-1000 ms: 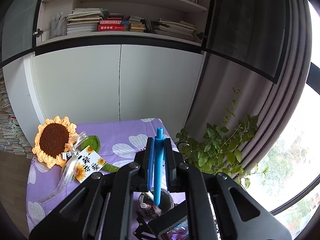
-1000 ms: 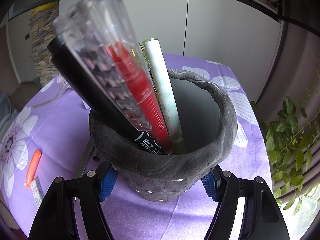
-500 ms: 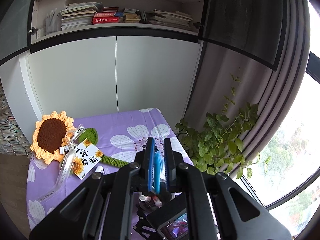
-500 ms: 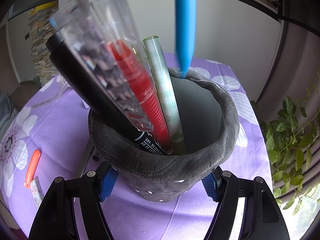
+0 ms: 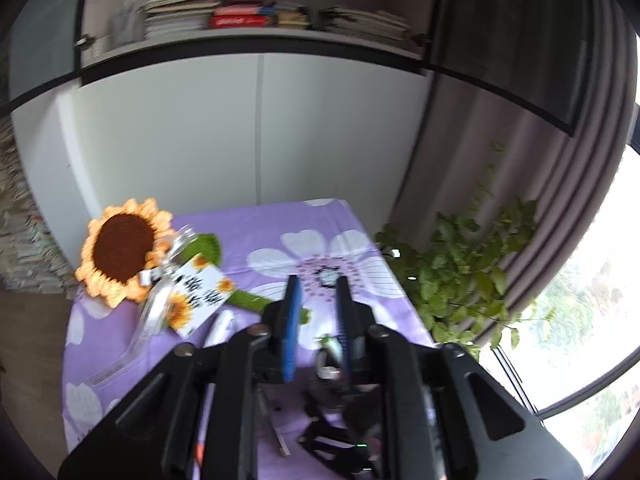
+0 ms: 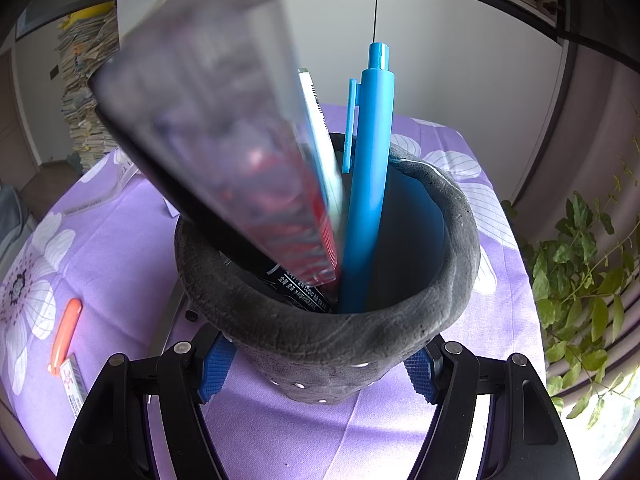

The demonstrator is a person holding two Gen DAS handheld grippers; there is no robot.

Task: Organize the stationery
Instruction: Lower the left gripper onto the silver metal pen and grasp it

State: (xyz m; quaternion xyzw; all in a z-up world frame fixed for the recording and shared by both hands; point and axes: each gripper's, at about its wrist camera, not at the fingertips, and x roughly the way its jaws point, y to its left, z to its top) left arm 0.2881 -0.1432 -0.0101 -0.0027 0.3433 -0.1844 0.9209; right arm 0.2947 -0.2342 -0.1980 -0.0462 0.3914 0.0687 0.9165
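Left gripper (image 5: 316,292) just opened, seemingly empty; right gripper (image 6: 320,368) clamps pen holder (image 6: 332,344).

Blue pen (image 6: 366,184): no longer between the left gripper's pads; now stands upright in the grey pot (image 6: 460,216), tip down inside, clip end up, beside the white pen (image 6: 316,120).

Left gripper (image 5: 318,312): jaws have just been opening, nothing between them; floral cloth (image 5: 260,232) shows through the gap (view blurred).

Left wrist view: sunflower (image 5: 122,250) and card (image 5: 198,296) sit lower in frame than before; the shelf of books sits higher.

Clear tube with red inside (image 6: 224,120): now blurred and leaning nearer the lens, hiding more of the black marker (image 6: 292,284).
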